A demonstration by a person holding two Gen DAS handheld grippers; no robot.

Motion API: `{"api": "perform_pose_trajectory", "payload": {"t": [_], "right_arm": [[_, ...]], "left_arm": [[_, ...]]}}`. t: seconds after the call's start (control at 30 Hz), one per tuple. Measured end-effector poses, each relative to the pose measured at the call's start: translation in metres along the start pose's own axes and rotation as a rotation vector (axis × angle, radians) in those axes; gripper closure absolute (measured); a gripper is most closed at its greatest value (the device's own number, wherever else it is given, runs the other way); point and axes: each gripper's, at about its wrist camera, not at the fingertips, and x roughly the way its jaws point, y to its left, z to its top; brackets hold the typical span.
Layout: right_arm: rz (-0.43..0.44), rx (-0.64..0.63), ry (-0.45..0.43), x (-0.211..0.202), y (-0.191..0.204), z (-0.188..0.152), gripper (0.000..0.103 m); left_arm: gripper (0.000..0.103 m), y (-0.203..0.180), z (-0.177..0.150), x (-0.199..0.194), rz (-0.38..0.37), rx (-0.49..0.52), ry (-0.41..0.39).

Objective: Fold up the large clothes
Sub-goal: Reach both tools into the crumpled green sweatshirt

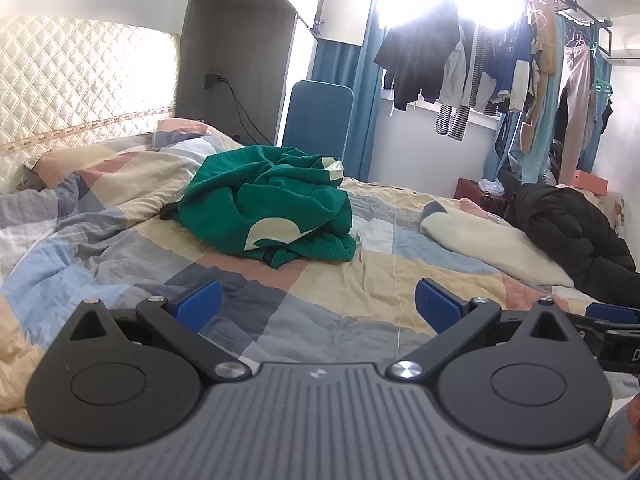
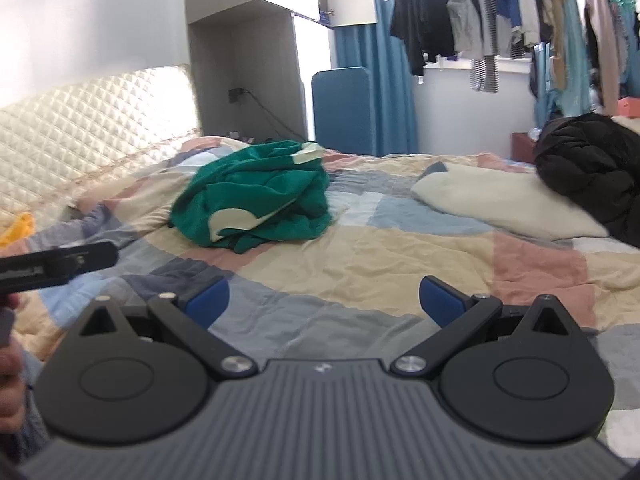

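Bedroom with a bed (image 1: 120, 216) under a patchwork quilt, seen from two wrist cameras held low over its near edge. Green garment (image 1: 268, 204), the task's thing, lies crumpled in a heap on the quilt near the middle of the bed, with pale cream patches showing among its folds; no sleeve, hem or collar can be told apart. Beyond the green garment stands a blue padded panel (image 1: 318, 116), and to the side of it away from the quilted headboard (image 1: 80, 80) lie a cream blanket (image 1: 492, 244) and, farther off, a black coat (image 1: 576, 232). Clothes hang on a rail (image 1: 572, 8) by the window behind all these. Left tool (image 1: 318, 306) and right tool (image 2: 324, 302) both hover over bare quilt, well short of the green garment, each with blue pads spread wide and nothing between them; each tool also shows at the edge of the other's view. Step in hand, as judged: the approach, before any fold. Next move calls for reaching forward to the heap, finding two edges or corners, and lifting to spread the cloth flat.
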Motion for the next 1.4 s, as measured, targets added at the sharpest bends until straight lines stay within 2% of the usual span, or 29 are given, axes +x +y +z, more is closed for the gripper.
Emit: {"api": "perform_pose_trajectory", "payload": {"t": [0.13, 0.27, 0.43, 0.6, 0.67, 0.73, 0.83, 1.03, 1.23, 1.4], "right_arm": [[0.023, -0.005, 0.019, 0.005, 0.007, 0.012, 0.000], [0.008, -0.043, 0.015, 0.012, 0.018, 0.031, 0.000], [0.014, -0.032, 0.012, 0.037, 0.023, 0.060, 0.000], [0.044, -0.002, 0.026, 0.079, 0.020, 0.085, 0.000], [0.055, 0.001, 0.032, 0.098, 0.021, 0.092, 0.000], [0.107, 0.026, 0.050, 0.119, 0.020, 0.098, 0.000], [0.129, -0.008, 0.069, 0.155, 0.027, 0.104, 0.000], [0.139, -0.027, 0.143, 0.248, 0.040, 0.097, 0.000], [0.204, 0.007, 0.209, 0.360, 0.049, 0.077, 0.000], [0.243, 0.103, 0.206, 0.434, 0.056, 0.070, 0.000]], "left_arm": [[0.000, 0.007, 0.016, 0.004, 0.000, -0.008, -0.016], [0.000, 0.013, 0.039, 0.012, 0.002, -0.012, -0.039], [0.000, 0.023, 0.073, 0.034, 0.020, 0.000, -0.064], [0.000, 0.036, 0.101, 0.075, 0.035, -0.006, -0.070], [0.000, 0.043, 0.108, 0.097, 0.048, 0.005, -0.046], [0.000, 0.048, 0.110, 0.116, 0.060, 0.037, -0.040], [0.000, 0.061, 0.108, 0.148, 0.080, 0.052, -0.021], [0.000, 0.106, 0.079, 0.229, 0.112, -0.015, 0.045], [0.000, 0.153, 0.046, 0.299, 0.167, -0.093, 0.102], [0.000, 0.183, 0.025, 0.337, 0.217, -0.119, 0.091]]}}
